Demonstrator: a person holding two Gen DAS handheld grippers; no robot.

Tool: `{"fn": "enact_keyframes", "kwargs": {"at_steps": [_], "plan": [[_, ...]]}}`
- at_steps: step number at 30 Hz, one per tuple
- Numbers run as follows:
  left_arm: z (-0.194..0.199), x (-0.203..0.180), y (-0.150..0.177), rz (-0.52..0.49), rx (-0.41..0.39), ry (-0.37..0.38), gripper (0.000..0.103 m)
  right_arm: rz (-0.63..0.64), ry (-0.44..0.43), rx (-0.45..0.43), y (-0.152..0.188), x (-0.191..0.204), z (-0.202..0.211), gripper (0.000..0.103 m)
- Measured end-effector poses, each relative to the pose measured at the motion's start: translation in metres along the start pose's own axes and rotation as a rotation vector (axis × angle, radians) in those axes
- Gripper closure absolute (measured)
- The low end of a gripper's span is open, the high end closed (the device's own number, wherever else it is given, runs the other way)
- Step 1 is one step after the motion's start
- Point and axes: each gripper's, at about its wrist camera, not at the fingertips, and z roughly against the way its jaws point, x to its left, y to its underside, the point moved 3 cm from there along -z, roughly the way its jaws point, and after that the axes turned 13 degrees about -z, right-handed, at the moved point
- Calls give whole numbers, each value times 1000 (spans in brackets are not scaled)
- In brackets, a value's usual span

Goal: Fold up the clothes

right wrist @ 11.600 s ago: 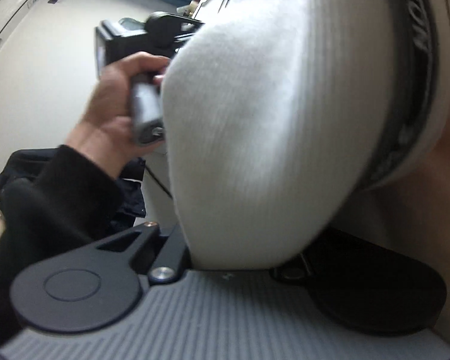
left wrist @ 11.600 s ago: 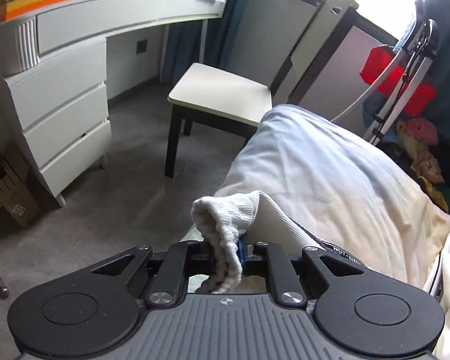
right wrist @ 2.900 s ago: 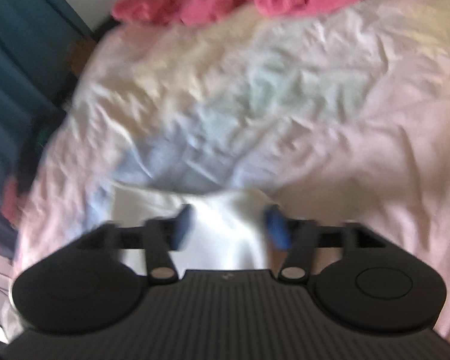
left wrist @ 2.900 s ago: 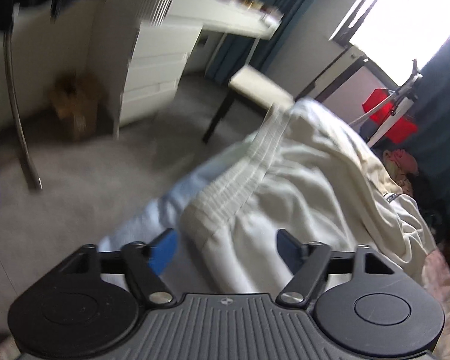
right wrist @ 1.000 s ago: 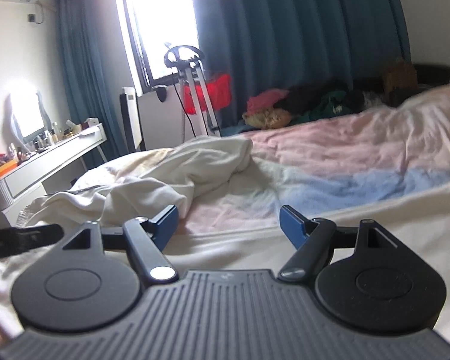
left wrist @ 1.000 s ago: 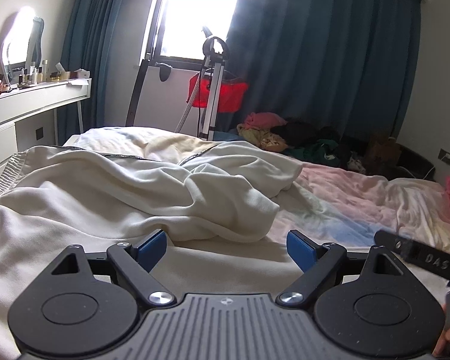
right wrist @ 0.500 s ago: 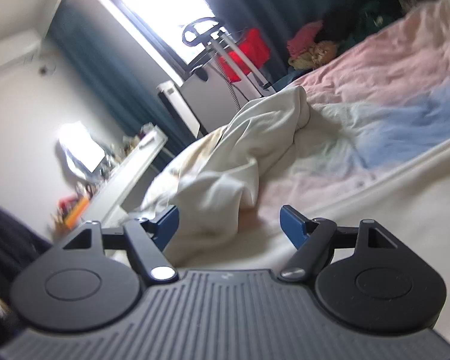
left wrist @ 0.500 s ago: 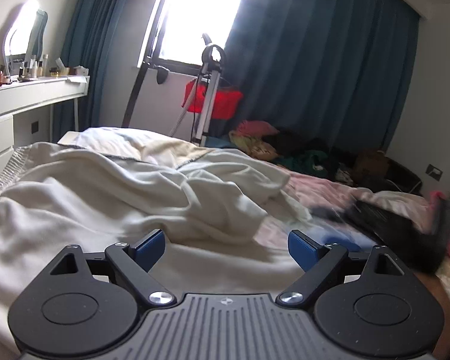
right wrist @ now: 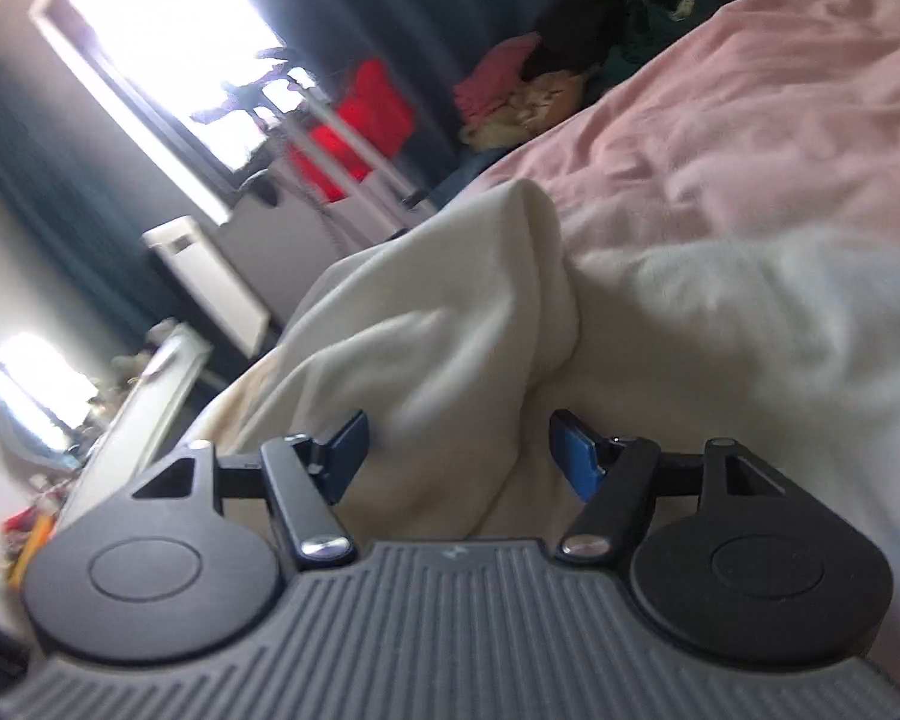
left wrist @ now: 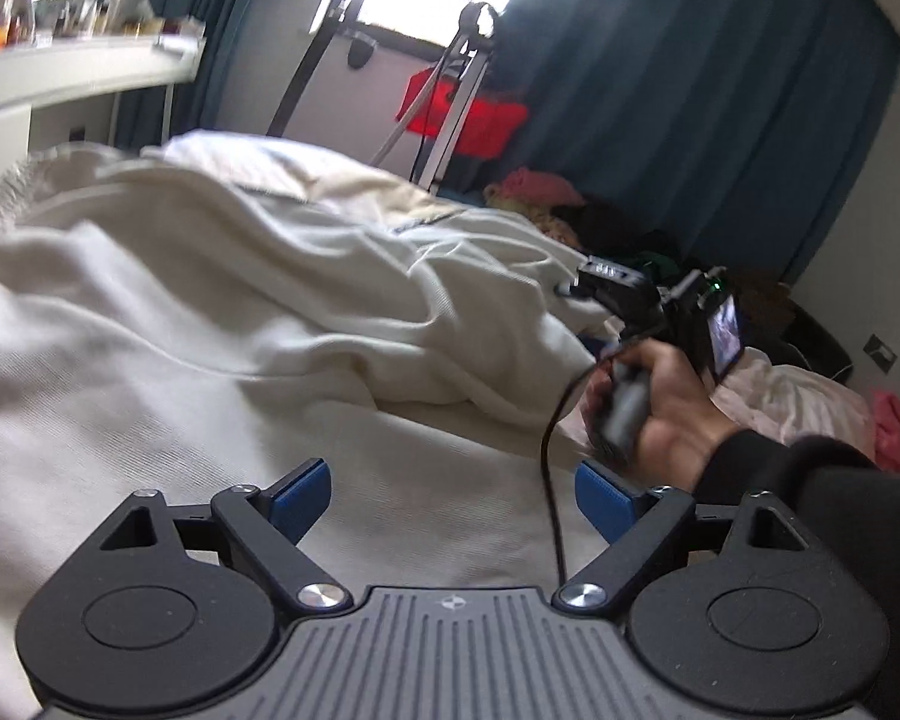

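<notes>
A cream-white garment [left wrist: 222,312] lies rumpled across the bed, with a raised fold running toward its far side. My left gripper [left wrist: 453,495] is open just above the near flat part of it, holding nothing. In the left wrist view a hand [left wrist: 660,402] in a dark sleeve holds the other gripper tool at the garment's right edge. In the right wrist view my right gripper [right wrist: 456,450] is open, its blue pads to either side of a bunched ridge of the cream garment [right wrist: 450,348], not closed on it.
A pink bedsheet [right wrist: 750,120] lies beyond the garment. A white dressing table [left wrist: 60,78] stands to the left. A red bag on a metal stand [left wrist: 462,114] is by the window, with a pile of clothes [left wrist: 540,192] and dark blue curtains behind.
The right gripper has moved in close to the bunched fold and tilted. The hand holding it is now plainly in the left wrist view. Both grippers stay open.
</notes>
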Motion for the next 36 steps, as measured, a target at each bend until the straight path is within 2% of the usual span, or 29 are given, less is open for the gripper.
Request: {"fn": "enact_keyframes", "kwargs": {"at_steps": [3,4,5,7,8,10,13,16,22,25,27,30,33,36], "plan": [[-16,9,1,33,22,28,15,-43,-26,-66,-19,5,-18,34],[-21,10,1,35,31,38,15,-52,-32,-83,-26,9,-22,42],[-24,9,1,31,39,47,16,-42,-27,-100,-32,14,-24,62],[-27,8,0,29,40,53,16,45,-5,-110,-41,33,-24,81],[-26,8,0,27,35,53,16,102,9,-120,-44,45,-20,83],[-24,7,-2,24,23,52,16,160,37,-168,-52,65,-4,86],[-19,7,-4,19,3,40,16,183,52,-281,-72,88,40,87],[-12,6,-4,5,-8,31,16,210,99,-406,-103,92,91,87],[-1,3,0,-19,-15,19,16,151,252,-522,-156,32,181,87],[1,2,0,-25,-15,10,16,105,355,-530,-167,-12,207,87],[0,2,-1,-31,-14,-1,16,43,419,-495,-171,-44,213,86],[-4,2,-1,-40,-10,-13,16,-46,457,-443,-175,-79,207,86],[-11,5,-1,-34,1,-18,16,-48,476,-405,-184,-71,192,86],[-17,11,-3,-11,14,-19,16,17,366,-441,-202,-28,189,86]]}}
